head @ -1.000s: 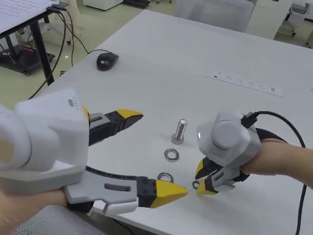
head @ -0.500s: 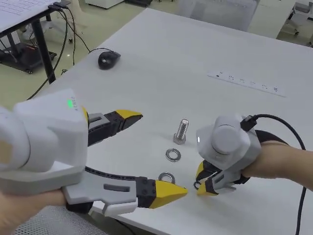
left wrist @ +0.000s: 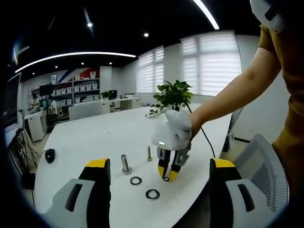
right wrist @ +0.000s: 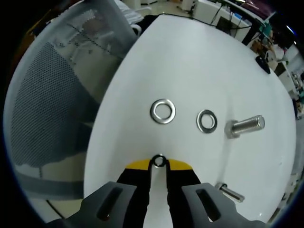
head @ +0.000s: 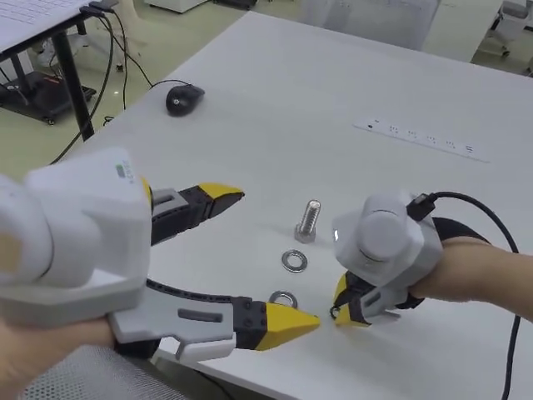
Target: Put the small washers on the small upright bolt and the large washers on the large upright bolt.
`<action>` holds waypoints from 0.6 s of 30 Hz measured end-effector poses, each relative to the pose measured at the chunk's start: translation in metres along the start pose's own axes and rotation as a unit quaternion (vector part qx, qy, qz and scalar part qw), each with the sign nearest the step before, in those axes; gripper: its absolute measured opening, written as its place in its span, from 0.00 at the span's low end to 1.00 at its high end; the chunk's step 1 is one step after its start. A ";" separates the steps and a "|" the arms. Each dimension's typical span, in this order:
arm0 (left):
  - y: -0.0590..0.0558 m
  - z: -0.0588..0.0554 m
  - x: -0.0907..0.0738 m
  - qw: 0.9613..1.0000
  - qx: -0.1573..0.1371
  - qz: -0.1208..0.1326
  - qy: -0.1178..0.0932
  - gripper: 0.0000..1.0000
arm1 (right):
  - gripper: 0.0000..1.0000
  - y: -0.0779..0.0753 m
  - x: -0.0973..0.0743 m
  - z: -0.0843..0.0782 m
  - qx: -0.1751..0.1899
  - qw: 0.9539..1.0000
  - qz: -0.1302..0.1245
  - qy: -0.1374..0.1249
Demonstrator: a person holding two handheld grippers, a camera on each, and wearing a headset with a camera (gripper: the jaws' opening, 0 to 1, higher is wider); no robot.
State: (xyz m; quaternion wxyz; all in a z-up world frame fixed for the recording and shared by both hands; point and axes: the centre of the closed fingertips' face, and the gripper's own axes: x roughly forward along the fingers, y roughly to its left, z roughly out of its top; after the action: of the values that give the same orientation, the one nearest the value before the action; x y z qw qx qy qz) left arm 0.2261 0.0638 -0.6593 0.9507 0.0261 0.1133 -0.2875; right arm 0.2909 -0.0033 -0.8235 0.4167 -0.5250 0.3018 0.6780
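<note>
While the right gripper pinches a small washer between nearly closed jaws, low at the table, nothing looks threaded yet; small bolt and large bolt both stand bare; two large washers lie flat near the large bolt, not touching it. Left gripper hovers, jaws wide, empty. Judged remaining: every washer seen. Table white, smooth; mouse and power strip on its far part; open office, potted plant, mesh chair.

bright ceiling strips | soft shadows | sharp centre | fisheye-bent edges
</note>
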 end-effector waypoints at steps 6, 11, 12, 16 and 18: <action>0.000 -0.003 0.001 1.000 -0.001 -0.001 0.005 0.85 | 0.12 -0.011 -0.014 -0.011 0.021 1.000 -0.014 -0.007; -0.002 -0.003 0.004 1.000 0.000 -0.006 0.006 0.85 | 0.12 -0.021 -0.024 -0.026 0.044 0.999 -0.025 -0.004; -0.003 -0.003 0.005 1.000 0.000 -0.007 0.007 0.85 | 0.12 -0.024 -0.027 -0.029 0.049 0.998 -0.029 -0.006; -0.002 -0.003 0.006 1.000 0.002 -0.008 0.009 0.85 | 0.12 -0.035 -0.039 -0.040 0.062 0.997 -0.042 -0.005; -0.002 -0.002 0.007 1.000 0.001 -0.008 0.007 0.85 | 0.12 -0.039 -0.044 -0.044 0.067 0.997 -0.048 -0.003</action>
State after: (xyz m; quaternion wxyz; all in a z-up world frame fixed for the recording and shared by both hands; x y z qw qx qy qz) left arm 0.2301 0.0589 -0.6631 0.9475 0.0283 0.1201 -0.2948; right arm 0.3502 -0.0329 -0.7917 0.4839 -0.5078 0.3197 0.6370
